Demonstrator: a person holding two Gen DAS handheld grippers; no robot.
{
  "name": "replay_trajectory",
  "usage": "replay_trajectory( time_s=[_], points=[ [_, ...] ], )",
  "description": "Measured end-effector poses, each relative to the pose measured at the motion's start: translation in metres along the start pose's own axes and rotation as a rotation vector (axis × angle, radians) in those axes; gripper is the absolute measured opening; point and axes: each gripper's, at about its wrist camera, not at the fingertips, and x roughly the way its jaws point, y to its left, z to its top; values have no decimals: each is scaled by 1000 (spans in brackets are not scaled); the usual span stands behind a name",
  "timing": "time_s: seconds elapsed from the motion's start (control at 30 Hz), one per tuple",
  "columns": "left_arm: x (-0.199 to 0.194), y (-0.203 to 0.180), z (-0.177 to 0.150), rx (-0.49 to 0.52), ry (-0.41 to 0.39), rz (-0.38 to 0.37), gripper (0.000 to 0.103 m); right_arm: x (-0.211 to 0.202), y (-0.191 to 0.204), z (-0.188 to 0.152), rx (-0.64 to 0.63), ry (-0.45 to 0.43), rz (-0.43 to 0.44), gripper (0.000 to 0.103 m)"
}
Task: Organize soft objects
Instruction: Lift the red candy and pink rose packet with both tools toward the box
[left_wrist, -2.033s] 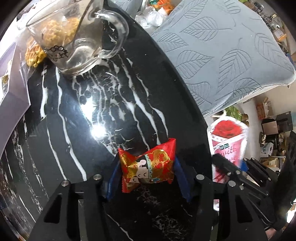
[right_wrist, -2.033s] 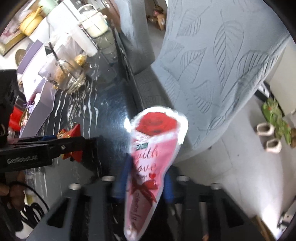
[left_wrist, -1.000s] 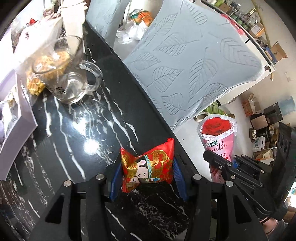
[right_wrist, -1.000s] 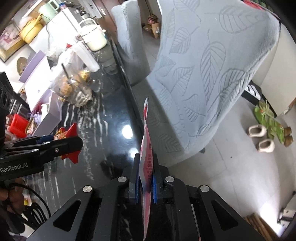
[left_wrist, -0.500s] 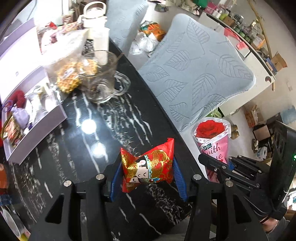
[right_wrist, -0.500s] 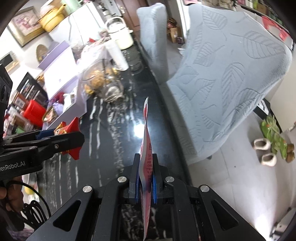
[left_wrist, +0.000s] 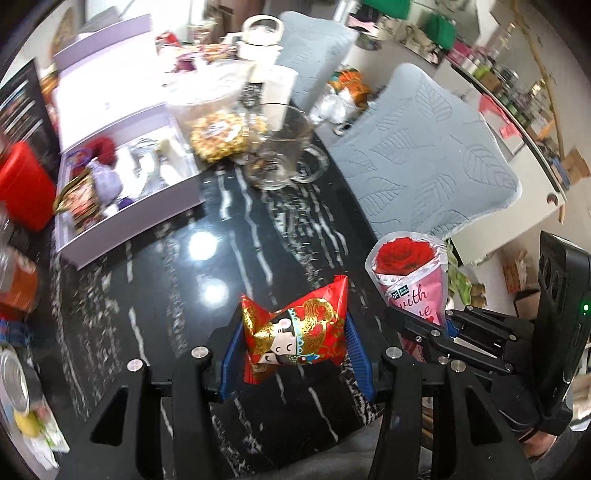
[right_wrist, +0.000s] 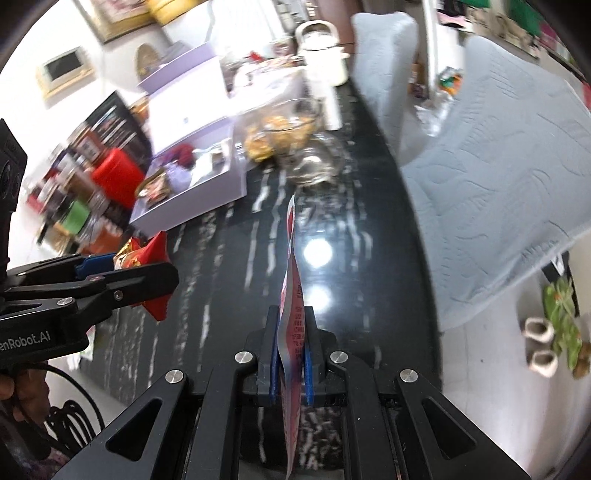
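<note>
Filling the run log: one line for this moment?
left gripper: shut on red snack packet | right gripper: shut on pink rose pouch | both above black marble table

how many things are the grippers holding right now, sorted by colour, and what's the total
Red and gold snack packet, held in the left gripper: 1
Pink rose pouch, held in the right gripper: 1
Total held: 2
</note>
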Motion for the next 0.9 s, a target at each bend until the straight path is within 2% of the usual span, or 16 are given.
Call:
replay_trajectory(
  time_s=[0.63,0.9],
  points=[
    [-64,70,-73,-312,-128,146,49,18,104,-6,-344,73,199,10],
    [-87,86,-91,-393,-178,199,49,20,132,-3,-427,90,268,10]
  ],
)
